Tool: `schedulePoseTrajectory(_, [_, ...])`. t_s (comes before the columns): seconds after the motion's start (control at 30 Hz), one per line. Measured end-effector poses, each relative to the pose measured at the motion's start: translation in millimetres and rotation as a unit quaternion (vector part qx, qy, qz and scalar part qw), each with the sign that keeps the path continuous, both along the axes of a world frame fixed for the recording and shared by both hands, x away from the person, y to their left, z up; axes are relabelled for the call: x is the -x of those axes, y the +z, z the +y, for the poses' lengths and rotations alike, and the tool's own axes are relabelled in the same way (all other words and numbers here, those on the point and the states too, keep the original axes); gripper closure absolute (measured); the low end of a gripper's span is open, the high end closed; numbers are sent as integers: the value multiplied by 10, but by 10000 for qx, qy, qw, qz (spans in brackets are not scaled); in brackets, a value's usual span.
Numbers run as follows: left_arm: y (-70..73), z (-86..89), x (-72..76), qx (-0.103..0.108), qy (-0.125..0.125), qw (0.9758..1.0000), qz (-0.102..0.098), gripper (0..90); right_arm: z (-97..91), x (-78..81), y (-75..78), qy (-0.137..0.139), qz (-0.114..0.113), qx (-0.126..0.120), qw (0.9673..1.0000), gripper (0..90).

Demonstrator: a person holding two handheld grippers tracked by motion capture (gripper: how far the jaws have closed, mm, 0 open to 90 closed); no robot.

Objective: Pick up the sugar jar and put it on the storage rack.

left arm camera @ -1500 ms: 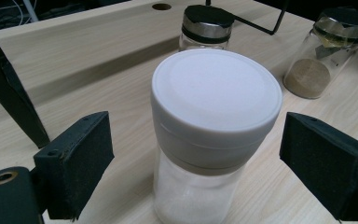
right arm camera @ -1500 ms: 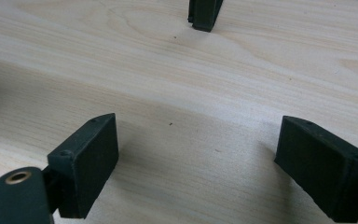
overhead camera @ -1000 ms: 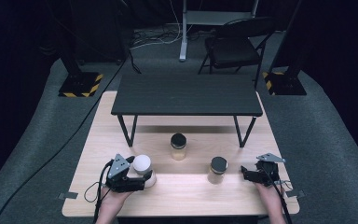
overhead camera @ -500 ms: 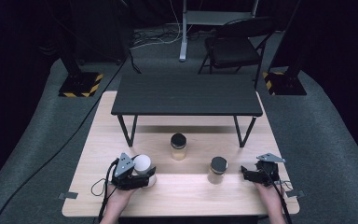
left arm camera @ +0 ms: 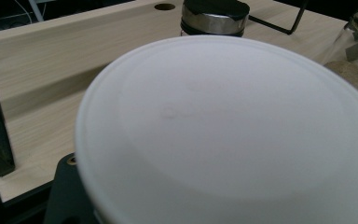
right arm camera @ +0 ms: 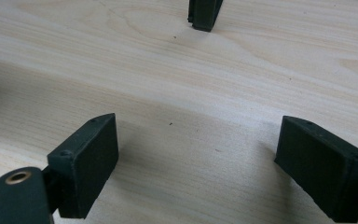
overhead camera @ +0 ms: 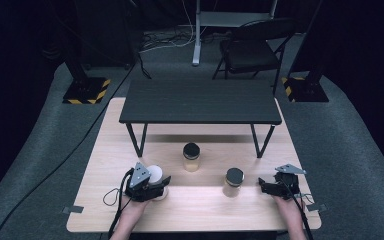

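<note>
On the worktop [overhead camera: 100, 210], the left claw [overhead camera: 156, 187] has slid slightly toward three o'clock, apparently gripping the white-lidded jar [overhead camera: 156, 176], while the right claw [overhead camera: 263, 187] waits wide open, empty.

table [overhead camera: 200, 210]: pale wood, light grain
small raised table [overhead camera: 200, 102]: black top, black legs
white-lidded jar [overhead camera: 155, 174]: plain white lid
two other jars [overhead camera: 191, 157]: black lids, tan contents
grippers [right arm camera: 193, 163]: black jaws, grey plate
floor stands [overhead camera: 86, 90]: black bases with yellow-and-black stripes

table [overhead camera: 260, 212] brightly lit | surroundings dark | white lid [left arm camera: 223, 135] blurred close-up | soft shadows
</note>
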State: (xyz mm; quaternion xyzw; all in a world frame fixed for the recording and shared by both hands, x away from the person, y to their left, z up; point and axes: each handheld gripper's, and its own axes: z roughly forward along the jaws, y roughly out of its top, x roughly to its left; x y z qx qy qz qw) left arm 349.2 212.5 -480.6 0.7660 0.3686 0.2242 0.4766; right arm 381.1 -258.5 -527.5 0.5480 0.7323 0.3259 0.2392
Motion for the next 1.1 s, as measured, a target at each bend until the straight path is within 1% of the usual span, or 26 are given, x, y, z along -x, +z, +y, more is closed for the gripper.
schedulePoseTrajectory(0.1, [9,-9,1,-20,30,10000,12,363,0,0,0,2,1,0,10000,120])
schedulePoseTrajectory(0.23, [32,-10,-5,44,12,10000,54,363,0,0,0,6,3,-2,10000,119])
schedulePoseTrajectory(0.43, [131,-6,3,118,-24,9999,7,363,0,0,0,7,5,-2,10000,119])
schedulePoseTrajectory(0.6, [223,2,7,109,-47,9999,-48,363,0,0,0,8,5,-2,10000,118])
schedulePoseTrajectory(0.73, [278,14,-7,122,-41,9999,-41,363,0,0,0,8,5,-2,10000,118])
schedulePoseTrajectory(1.1, [432,-20,-55,58,-120,9999,-80,363,0,0,0,11,5,-3,10000,118])
